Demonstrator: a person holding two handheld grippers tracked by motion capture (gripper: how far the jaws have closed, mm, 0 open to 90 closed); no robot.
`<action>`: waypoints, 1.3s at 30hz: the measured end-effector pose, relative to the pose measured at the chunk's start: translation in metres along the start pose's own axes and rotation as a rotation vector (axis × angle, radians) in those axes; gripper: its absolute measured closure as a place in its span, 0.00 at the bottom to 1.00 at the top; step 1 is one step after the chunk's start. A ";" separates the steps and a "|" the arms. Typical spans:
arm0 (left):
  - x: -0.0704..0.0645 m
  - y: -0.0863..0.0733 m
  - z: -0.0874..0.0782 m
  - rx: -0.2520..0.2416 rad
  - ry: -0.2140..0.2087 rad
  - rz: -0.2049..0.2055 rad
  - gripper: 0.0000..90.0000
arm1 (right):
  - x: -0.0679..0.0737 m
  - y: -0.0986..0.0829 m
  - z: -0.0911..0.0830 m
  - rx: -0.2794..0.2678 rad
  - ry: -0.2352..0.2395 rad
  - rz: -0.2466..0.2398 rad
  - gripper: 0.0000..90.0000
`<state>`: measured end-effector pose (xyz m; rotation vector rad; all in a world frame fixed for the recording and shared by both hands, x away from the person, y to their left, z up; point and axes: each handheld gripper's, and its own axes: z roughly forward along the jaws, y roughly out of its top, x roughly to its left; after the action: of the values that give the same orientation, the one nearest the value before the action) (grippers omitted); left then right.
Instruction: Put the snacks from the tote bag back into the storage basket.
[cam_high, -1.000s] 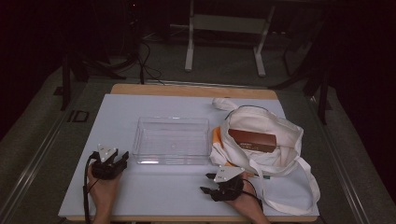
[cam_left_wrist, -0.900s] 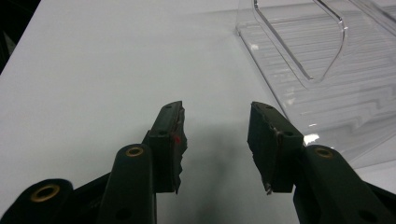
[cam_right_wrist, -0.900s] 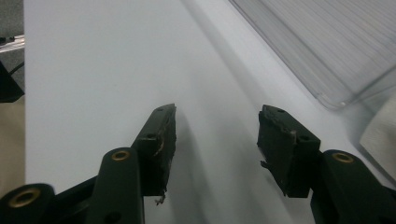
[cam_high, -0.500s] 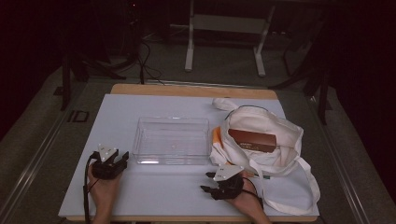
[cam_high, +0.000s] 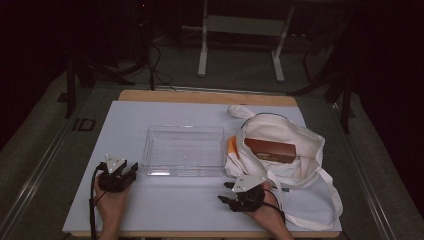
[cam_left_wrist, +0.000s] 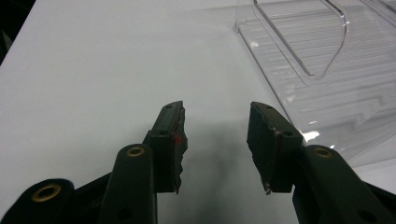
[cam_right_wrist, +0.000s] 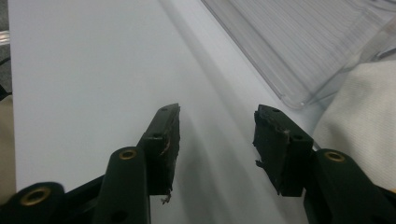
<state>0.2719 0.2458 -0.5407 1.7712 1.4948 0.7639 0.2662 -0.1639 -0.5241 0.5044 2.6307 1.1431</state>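
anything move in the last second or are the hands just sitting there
Nothing has visibly changed. The left tongs and right tongs lie in the same spots on the white table, both open and holding nothing. The clear tray, the cloth bag and the brown box inside it stayed where they were.

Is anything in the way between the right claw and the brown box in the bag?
Yes. The white bag holds the brown box, and its near rim and strap lie between the box and the open right gripper.
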 end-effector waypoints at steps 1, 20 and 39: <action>0.000 0.000 0.000 0.000 0.001 0.000 0.63 | 0.000 0.000 0.000 0.000 0.000 0.000 0.56; -0.001 0.000 0.000 0.004 0.004 0.005 0.63 | -0.001 0.007 -0.009 0.022 -0.033 -0.013 0.58; -0.001 0.000 0.001 0.004 0.007 0.008 0.63 | -0.004 0.010 -0.014 0.069 -0.038 -0.035 0.58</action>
<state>0.2721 0.2444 -0.5410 1.7799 1.4953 0.7721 0.2677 -0.1682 -0.5069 0.4863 2.6430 1.0249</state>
